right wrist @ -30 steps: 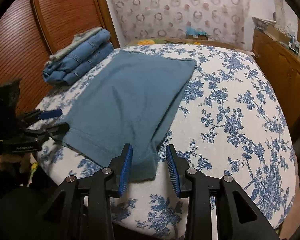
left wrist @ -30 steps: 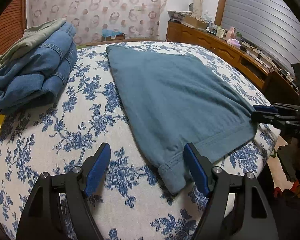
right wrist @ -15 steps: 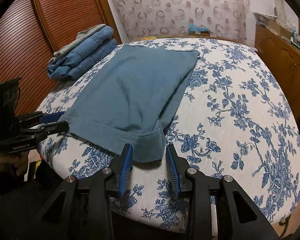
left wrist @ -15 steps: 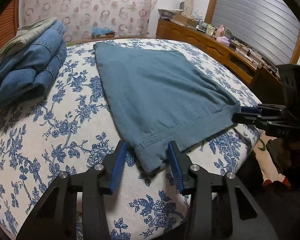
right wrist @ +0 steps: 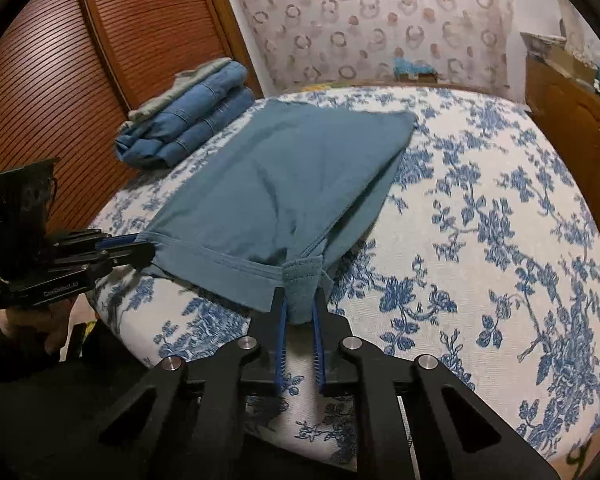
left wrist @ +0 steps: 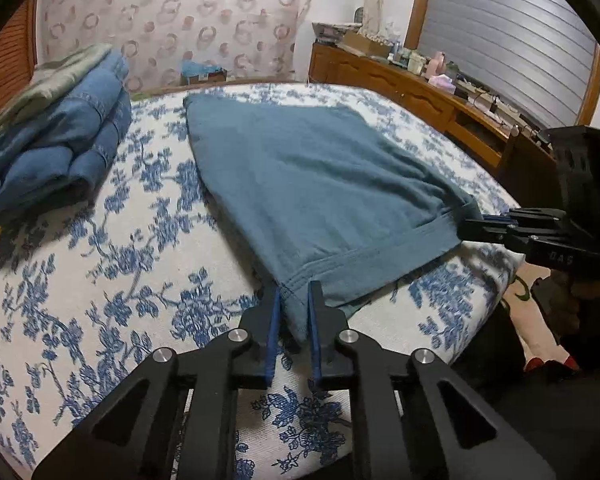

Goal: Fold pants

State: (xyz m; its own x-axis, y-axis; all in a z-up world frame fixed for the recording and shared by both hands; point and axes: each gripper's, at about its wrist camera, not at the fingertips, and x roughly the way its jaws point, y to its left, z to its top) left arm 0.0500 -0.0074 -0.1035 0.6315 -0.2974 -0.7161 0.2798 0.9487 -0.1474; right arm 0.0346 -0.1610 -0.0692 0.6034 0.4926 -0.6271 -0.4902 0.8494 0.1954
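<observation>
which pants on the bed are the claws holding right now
The teal pants, spread flat mid-bed; each claw pinches a near hem corner. The folded denim pants sit untouched, stacked at the far left.

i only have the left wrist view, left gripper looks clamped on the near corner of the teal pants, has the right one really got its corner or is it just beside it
Observer: The right gripper is shut on its corner of the teal pants; its jaws have just been closing, and the cloth bunches up between the pads.
Operator: anything on that side i cant see
Observer: A brown slatted door stands right behind the stack of folded jeans.
Operator: is the bed free to the right of the pants
Observer: Yes, the flowered bedspread lies bare there, out to a wooden cabinet.
</observation>
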